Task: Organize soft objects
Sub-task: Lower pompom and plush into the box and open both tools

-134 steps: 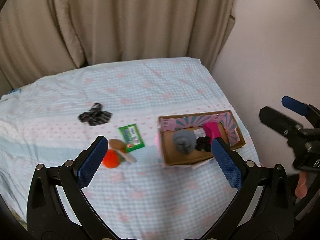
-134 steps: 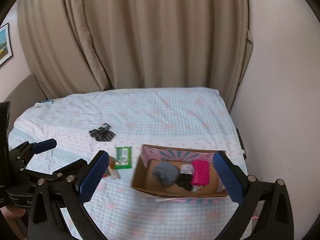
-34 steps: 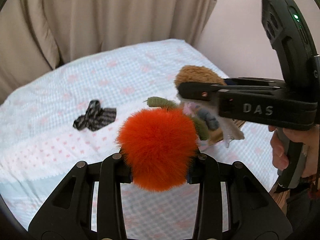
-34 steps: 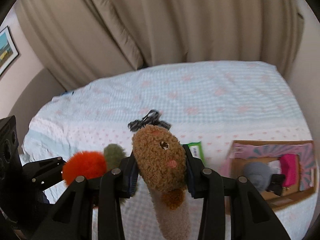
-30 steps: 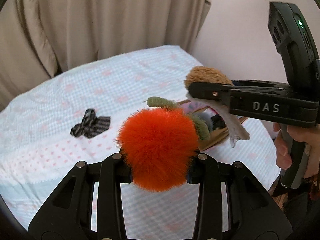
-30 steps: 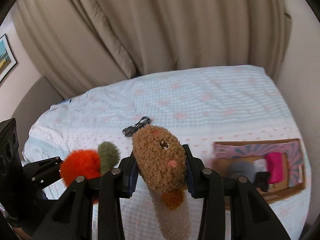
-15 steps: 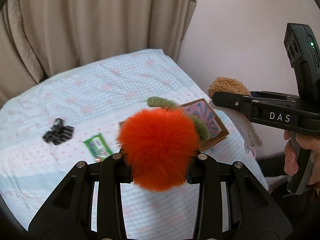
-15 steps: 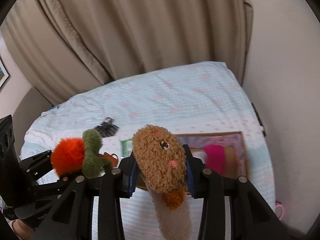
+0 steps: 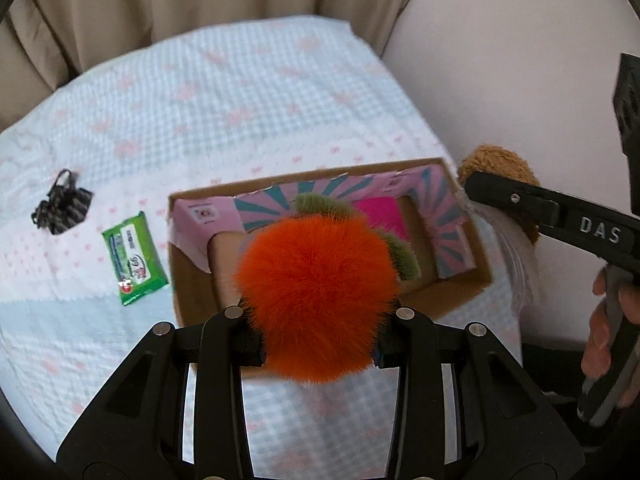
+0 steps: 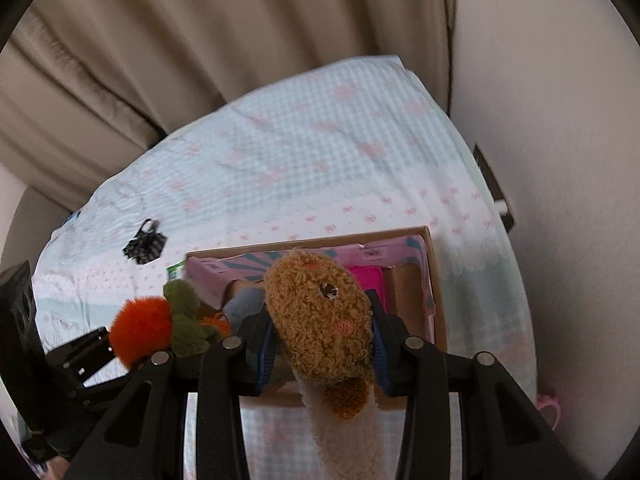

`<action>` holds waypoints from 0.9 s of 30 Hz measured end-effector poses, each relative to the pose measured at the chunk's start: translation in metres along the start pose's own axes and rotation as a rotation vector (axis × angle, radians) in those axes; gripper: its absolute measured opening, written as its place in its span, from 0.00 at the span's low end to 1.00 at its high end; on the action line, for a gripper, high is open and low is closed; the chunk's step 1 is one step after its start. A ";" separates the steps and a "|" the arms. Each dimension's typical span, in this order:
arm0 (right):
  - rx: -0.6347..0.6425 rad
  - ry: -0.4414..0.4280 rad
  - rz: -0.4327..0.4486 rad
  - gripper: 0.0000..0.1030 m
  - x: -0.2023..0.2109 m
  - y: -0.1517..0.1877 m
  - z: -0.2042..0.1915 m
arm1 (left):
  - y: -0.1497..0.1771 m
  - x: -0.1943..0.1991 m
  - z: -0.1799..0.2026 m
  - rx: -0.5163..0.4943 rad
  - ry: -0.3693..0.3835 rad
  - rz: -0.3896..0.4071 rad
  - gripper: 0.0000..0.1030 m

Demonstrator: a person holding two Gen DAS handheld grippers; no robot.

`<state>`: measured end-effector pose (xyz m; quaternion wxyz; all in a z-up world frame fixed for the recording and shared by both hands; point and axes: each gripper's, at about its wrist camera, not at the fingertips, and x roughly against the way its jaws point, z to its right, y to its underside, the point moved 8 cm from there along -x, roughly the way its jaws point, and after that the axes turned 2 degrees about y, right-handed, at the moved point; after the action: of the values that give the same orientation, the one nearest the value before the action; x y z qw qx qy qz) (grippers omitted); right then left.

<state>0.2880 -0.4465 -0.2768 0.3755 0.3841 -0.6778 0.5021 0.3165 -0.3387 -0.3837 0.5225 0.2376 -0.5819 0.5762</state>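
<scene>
My left gripper (image 9: 318,340) is shut on a fluffy orange plush with green leaves (image 9: 316,296) and holds it above the near side of the open cardboard box (image 9: 192,284). The plush also shows in the right wrist view (image 10: 140,330). My right gripper (image 10: 322,350) is shut on a brown curly plush toy with a face (image 10: 320,316), held above the box (image 10: 438,304). That brown plush (image 9: 498,164) shows at the box's right end in the left wrist view. A pink item (image 9: 380,216) lies in the box, and a grey item (image 10: 244,304) too.
A green wipes packet (image 9: 134,256) and a small black patterned pouch (image 9: 62,210) lie on the checked bedspread (image 9: 224,100) left of the box. Beige curtains (image 10: 200,40) hang behind the bed. A wall (image 10: 560,100) stands close on the right.
Both grippers have carried their plush toys rightward and down until they hang over the box. 4.5 s ago both were open and empty, with the toys on the bed.
</scene>
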 end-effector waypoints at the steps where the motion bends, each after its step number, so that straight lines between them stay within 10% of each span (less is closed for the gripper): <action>1: -0.024 0.003 -0.012 0.35 -0.010 0.000 0.006 | -0.002 -0.009 -0.002 0.009 -0.004 -0.010 0.31; 12: -0.124 0.055 -0.103 0.37 -0.078 0.007 0.036 | -0.013 -0.082 -0.004 0.001 -0.024 -0.118 0.32; 14: -0.130 0.069 -0.097 0.39 -0.082 0.006 0.040 | -0.015 -0.082 -0.003 -0.009 -0.032 -0.116 0.47; 15: -0.133 0.073 -0.097 0.45 -0.084 0.006 0.041 | -0.016 -0.081 -0.002 -0.019 -0.048 -0.118 0.76; 17: -0.142 0.075 -0.098 0.71 -0.085 0.005 0.042 | -0.018 -0.078 -0.005 -0.047 -0.113 -0.106 1.00; 18: -0.146 0.071 -0.089 0.96 -0.083 0.004 0.043 | -0.017 -0.077 -0.007 -0.058 -0.127 -0.098 1.00; 19: -0.145 0.068 -0.084 1.00 -0.083 0.003 0.043 | -0.015 -0.079 -0.009 -0.055 -0.119 -0.110 1.00; 27: -0.083 0.065 -0.064 1.00 -0.073 0.004 0.037 | -0.005 -0.076 -0.015 -0.009 -0.089 -0.132 1.00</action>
<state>0.3111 -0.4713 -0.3519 0.4288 0.3730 -0.6728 0.4737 0.3521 -0.3513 -0.4517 0.5339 0.2985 -0.5903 0.5268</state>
